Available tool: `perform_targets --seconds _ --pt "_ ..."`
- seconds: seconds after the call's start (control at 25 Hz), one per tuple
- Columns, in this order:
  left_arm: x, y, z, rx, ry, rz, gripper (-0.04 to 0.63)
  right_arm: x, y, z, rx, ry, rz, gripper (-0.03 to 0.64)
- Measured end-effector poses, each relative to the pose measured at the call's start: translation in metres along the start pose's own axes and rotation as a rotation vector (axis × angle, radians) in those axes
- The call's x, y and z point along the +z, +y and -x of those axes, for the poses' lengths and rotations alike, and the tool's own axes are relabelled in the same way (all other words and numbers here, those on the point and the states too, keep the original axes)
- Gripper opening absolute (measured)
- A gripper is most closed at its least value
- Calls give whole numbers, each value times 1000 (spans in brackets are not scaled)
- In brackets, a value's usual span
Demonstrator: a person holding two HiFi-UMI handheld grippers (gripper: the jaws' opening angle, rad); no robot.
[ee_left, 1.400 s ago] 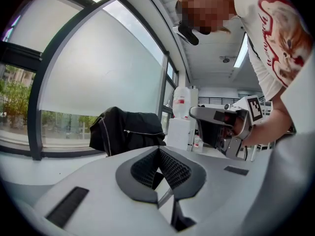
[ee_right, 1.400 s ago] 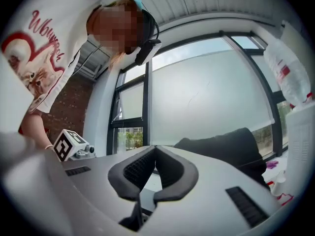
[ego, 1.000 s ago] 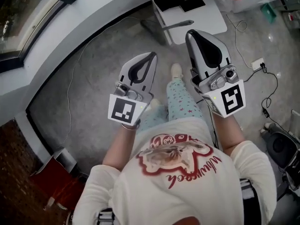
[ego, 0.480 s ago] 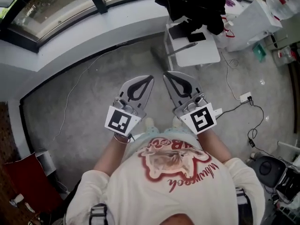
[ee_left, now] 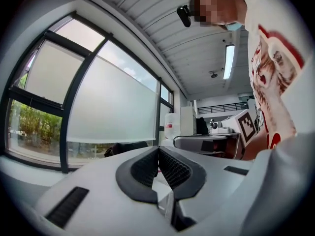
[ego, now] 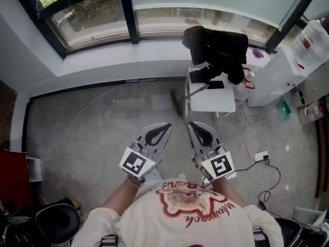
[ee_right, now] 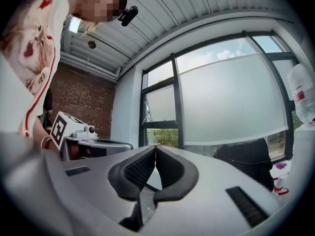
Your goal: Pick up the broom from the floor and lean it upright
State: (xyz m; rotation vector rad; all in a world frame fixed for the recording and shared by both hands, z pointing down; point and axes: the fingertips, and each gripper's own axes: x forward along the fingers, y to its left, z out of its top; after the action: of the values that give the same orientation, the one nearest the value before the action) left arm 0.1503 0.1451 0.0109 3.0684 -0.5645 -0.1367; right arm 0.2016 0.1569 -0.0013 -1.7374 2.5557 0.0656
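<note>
The broom lies on the grey floor by the white table, with its dark head [ego: 176, 103] on the floor and its grey handle [ego: 198, 90] running up to the right against the table's edge. My left gripper [ego: 168, 125] and right gripper [ego: 190, 124] are held side by side in front of the person, level, pointing toward the window and well short of the broom. In the left gripper view the pads [ee_left: 170, 166] meet at the tip with nothing between them. The right gripper view shows its pads [ee_right: 140, 168] closed and empty too.
A small white table [ego: 226, 105] carries a black garment [ego: 216, 45] and a phone [ego: 216, 85]. A white cabinet [ego: 277, 78] stands at right. A power strip [ego: 261, 156] and cables lie on the floor at right. A black chair [ego: 55, 223] sits at bottom left.
The head view has swung up to take in the window wall. Both grippers have drawn closer together and sit lower in the picture. The broom and table now lie farther ahead.
</note>
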Motion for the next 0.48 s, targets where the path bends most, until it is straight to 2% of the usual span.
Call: perform_targets --seconds 0.12,0.28,0.48 --pt "-4 -38 -2 66 -1 16 21 -5 0 34 54 0 -20 25" --pt "-23 -60 19 136 76 31 21 -24 6 52 85 50 -76 25" --pt "-17 -70 43 120 90 -11 21 -11 28 55 137 17 -15 25"
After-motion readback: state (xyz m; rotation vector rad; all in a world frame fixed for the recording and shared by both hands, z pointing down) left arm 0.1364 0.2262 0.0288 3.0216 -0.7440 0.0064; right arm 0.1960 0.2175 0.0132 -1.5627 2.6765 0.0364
